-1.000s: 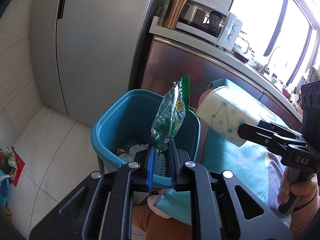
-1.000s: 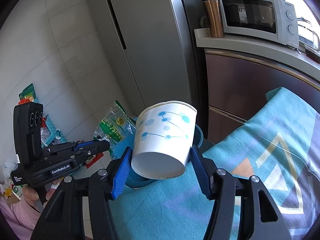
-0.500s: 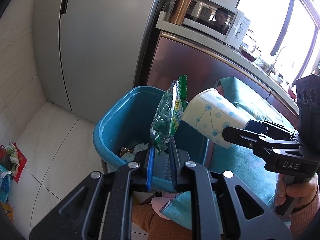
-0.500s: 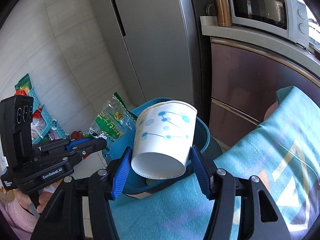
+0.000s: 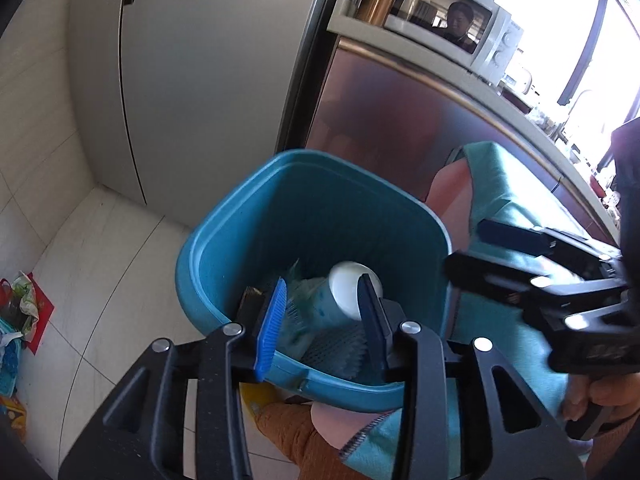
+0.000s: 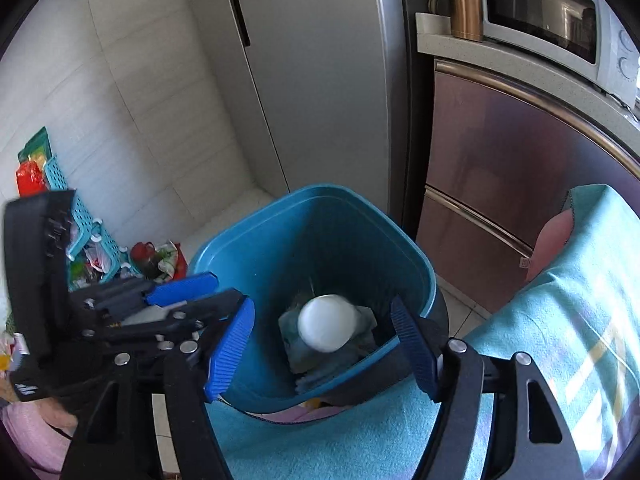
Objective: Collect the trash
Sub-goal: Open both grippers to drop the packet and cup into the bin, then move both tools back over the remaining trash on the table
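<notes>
Hovering over the blue bin (image 6: 332, 216), right gripper (image 6: 322, 344) has jaws apart w/ nothing between them — just been opening. Left gripper (image 5: 320, 312) likewise, jaws parted & empty, also just opened. Paper cup (image 6: 326, 328) now lies in the bin, base up, atop the green wrapper (image 5: 298, 280) & other scraps. Both items look dropped — that part done. Left to do, I'd judge: more litter on the floor (image 6: 160, 258) by the teal basket (image 6: 86, 224), well apart from the bin.
</notes>
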The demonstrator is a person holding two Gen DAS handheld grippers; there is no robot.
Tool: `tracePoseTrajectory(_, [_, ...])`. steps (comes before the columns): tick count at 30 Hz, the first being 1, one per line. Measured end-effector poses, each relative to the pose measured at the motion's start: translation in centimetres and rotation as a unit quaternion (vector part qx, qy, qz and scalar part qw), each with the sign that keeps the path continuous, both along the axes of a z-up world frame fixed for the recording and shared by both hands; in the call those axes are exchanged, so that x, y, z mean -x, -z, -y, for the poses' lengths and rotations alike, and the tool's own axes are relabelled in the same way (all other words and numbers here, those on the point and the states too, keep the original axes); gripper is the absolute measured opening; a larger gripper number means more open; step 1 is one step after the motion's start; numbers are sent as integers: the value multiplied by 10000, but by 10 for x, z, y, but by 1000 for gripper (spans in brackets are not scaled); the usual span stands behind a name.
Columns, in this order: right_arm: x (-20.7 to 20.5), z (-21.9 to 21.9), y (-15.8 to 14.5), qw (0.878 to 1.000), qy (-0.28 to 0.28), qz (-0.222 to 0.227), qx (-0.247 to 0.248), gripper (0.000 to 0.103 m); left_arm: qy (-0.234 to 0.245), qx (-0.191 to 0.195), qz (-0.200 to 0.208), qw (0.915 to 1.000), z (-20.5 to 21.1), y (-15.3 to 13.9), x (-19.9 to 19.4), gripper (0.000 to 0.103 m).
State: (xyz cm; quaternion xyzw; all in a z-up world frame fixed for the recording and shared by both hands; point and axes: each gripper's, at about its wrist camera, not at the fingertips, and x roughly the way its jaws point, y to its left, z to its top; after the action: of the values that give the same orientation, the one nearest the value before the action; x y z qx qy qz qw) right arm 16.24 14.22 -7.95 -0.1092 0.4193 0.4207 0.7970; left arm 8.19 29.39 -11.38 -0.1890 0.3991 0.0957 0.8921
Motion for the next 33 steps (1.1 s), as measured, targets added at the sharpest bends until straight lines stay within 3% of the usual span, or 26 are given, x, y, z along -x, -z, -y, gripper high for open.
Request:
tracePoseTrajectory(8, [6,28,-2,9995,131,-111,-256,69,82,-62,105,9999,5,3,6,37])
tracePoseTrajectory(19, [30,58,-12,9975,96,-87,-699,69,349,-361,707,9962,33,-34,34,45])
tracePoseTrajectory(26, [53,98,-25,9946,271,-10,-1006,69,788,-450,990,9909,67,-57,38,50])
tracePoseTrajectory(33, [71,167,-35,9887,942,206,-1148,69,1445,-404,1081,9828,116,-66,28,51])
